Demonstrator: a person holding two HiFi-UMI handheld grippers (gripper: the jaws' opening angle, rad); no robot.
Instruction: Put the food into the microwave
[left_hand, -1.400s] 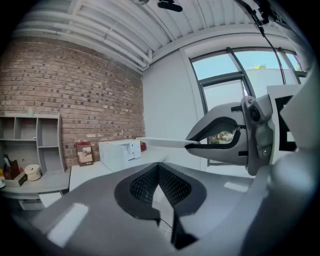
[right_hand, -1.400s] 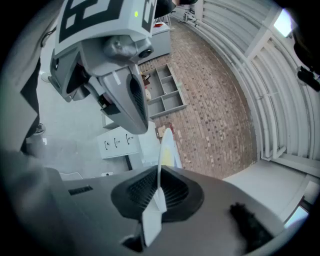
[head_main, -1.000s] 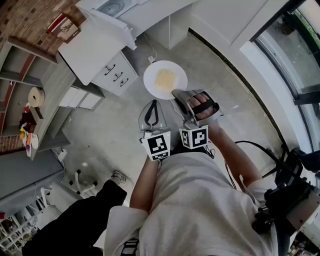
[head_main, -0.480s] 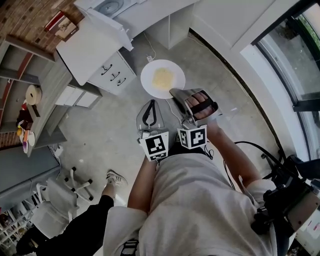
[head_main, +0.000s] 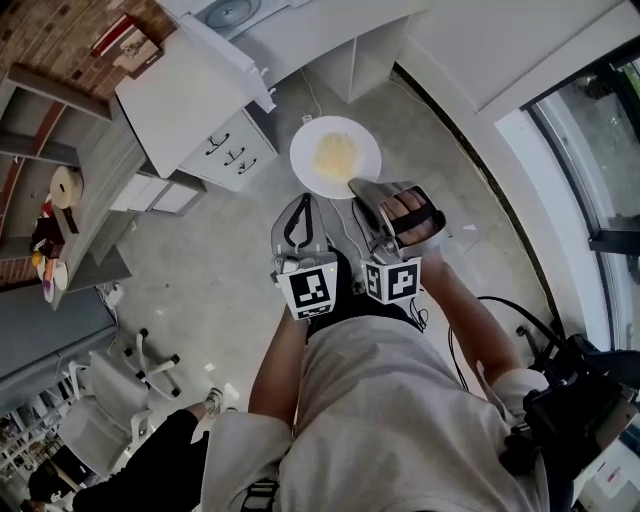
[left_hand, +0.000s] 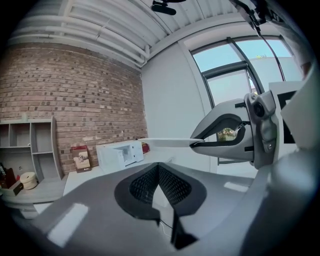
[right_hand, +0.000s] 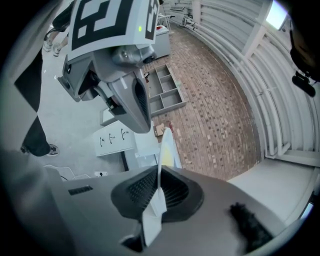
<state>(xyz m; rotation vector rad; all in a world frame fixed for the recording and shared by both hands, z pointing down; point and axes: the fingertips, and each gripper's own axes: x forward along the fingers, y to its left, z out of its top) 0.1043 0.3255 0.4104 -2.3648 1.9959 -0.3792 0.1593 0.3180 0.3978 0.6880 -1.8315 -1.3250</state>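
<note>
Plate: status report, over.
Right claw shut on plate rim, yellow food on it. Left claw shut, empty. Microwave ahead, door open; nothing seen in the way.

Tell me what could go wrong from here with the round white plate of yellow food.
1. The right gripper pinches the round white plate only at its near rim, so it may tip and the yellow food may slide off.
2. The left gripper is shut and empty, so nothing supports the plate's far side.
3. The plate could knock the open door of the white microwave.
</note>
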